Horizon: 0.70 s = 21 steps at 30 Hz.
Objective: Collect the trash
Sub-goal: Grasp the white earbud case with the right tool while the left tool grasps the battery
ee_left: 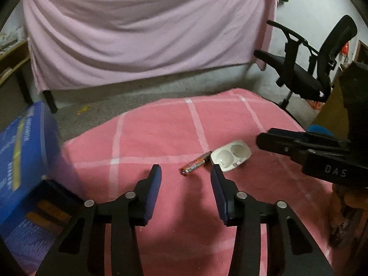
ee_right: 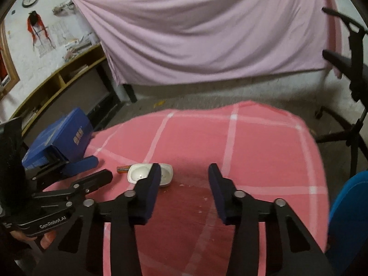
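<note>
A small battery (ee_left: 195, 163) with an orange and silver label lies on the pink checked tablecloth (ee_left: 161, 133). Just right of it, touching or nearly so, lies a white plastic tray (ee_left: 230, 155) with two round hollows. My left gripper (ee_left: 185, 169) hovers just short of the battery, open, with nothing between its fingers. From the right, my right gripper (ee_left: 271, 139) reaches in beside the tray. In the right wrist view my right gripper (ee_right: 184, 168) is open and holds nothing; its left finger covers part of the tray (ee_right: 139, 172), with the battery (ee_right: 123, 169) behind and my left gripper (ee_right: 99, 169) further left.
A blue cardboard box (ee_right: 64, 140) lies at the table's left edge, its open end facing me (ee_left: 25, 161). A black office chair (ee_left: 299, 69) stands right of the table. A pink sheet (ee_left: 142, 27) hangs behind. A wooden shelf (ee_right: 69, 76) runs along the left wall. A blue object (ee_right: 349, 218) sits at right.
</note>
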Tool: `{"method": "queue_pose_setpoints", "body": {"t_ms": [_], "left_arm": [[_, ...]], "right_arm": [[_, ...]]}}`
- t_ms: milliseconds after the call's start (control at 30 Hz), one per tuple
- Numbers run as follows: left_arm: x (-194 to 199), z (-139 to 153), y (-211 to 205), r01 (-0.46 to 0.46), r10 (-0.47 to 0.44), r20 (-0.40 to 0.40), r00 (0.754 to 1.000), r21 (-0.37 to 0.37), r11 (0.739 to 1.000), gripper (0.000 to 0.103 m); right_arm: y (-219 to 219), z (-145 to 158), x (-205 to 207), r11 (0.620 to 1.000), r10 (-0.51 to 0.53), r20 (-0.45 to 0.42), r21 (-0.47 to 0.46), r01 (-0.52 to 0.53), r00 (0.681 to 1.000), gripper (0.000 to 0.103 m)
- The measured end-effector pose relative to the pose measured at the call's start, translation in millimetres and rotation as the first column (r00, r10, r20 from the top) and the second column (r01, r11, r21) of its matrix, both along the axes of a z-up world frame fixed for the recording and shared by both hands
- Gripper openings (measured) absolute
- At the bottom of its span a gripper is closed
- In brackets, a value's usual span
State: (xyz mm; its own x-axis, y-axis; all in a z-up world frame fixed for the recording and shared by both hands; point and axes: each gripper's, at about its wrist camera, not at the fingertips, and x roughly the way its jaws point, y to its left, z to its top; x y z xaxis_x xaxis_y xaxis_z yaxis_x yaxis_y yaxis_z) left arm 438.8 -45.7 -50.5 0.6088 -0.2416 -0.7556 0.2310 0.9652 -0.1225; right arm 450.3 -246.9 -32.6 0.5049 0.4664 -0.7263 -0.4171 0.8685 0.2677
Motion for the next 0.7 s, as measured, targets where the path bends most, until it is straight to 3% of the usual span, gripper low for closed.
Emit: {"method": "queue_pose_setpoints", "body": {"t_ms": [100,233,467,700], "left_arm": [[7.7,-4.2,0.7,0.02,-0.02,-0.042,0.999,-0.005,1.0,0.029],[11.5,-3.2,3.2,0.03,-0.03,-0.047,0.998,-0.016,0.999,0.028],[15.3,-4.8,5.0,0.056,-0.056,-0.056,0.997,-0.015,0.998,0.028],[16.6,-6.8,-0.7,0.084,-0.083,-0.058,0.995,0.01,0.996,0.024]], "right_arm": [[1.7,-4.8,6.1,1.0,0.008,-0.042,0.03,-0.007,0.999,0.029],[5.0,-11.8,10.3,1.0,0.017,-0.082,0.027,-0.014,0.997,0.021],[13.4,-21.5,14.2,0.999,0.041,-0.138,0.024,-0.038,0.99,0.018],[8.8,-20.0,11.3,0.999,0.043,-0.136,0.036,-0.038,0.99,0.008]]}}
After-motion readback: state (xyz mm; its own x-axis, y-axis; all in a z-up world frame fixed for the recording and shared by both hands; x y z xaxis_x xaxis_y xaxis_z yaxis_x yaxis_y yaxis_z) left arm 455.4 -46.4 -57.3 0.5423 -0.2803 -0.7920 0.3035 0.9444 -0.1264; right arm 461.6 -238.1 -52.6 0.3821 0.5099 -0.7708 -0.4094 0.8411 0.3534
